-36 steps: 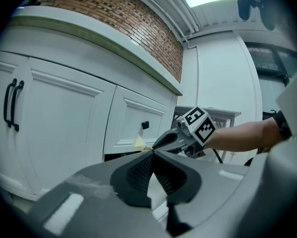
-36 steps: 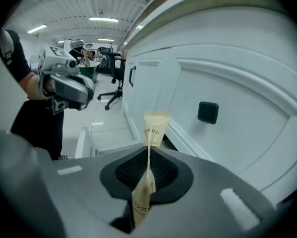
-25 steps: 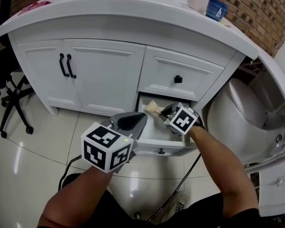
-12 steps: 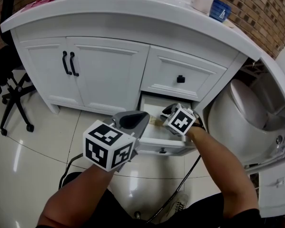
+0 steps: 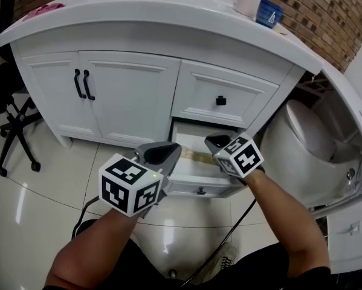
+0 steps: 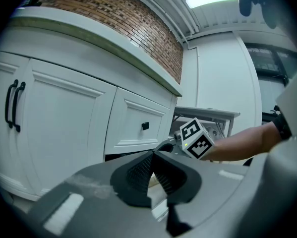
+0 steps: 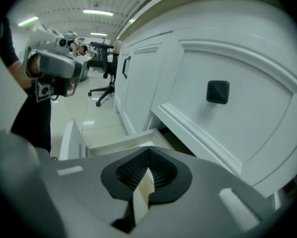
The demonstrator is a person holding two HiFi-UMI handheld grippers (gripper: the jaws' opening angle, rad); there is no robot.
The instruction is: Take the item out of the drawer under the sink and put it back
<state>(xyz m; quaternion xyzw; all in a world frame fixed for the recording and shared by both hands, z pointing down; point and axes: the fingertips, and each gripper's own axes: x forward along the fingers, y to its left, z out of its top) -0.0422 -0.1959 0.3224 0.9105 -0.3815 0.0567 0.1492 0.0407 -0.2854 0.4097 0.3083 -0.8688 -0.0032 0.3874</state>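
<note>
The right gripper (image 7: 148, 152) is clenched on a flat beige piece (image 7: 142, 191), which is seen edge-on between the ribbed pads. What the piece exactly is cannot be told; it looks like thin wood or stiff card. In the head view the flat beige piece (image 5: 198, 156) is found low over the open drawer (image 5: 182, 164) of the sink cabinet (image 5: 126, 95), just under the shut upper drawer with the black knob (image 5: 220, 101). One end is in the right gripper (image 5: 216, 142) and the rest reaches out to the left.

The left gripper (image 6: 152, 155) is closed with nothing between its jaws, and it is kept beside the drawer, apart from the piece.

The piece is judged to be light and stiff, not fragile, with smooth faces that may slip or turn in the pads when it is taken only by one end. A hold on the two flat faces, a little further from the end, is judged safer for laying it back in the drawer.
</note>
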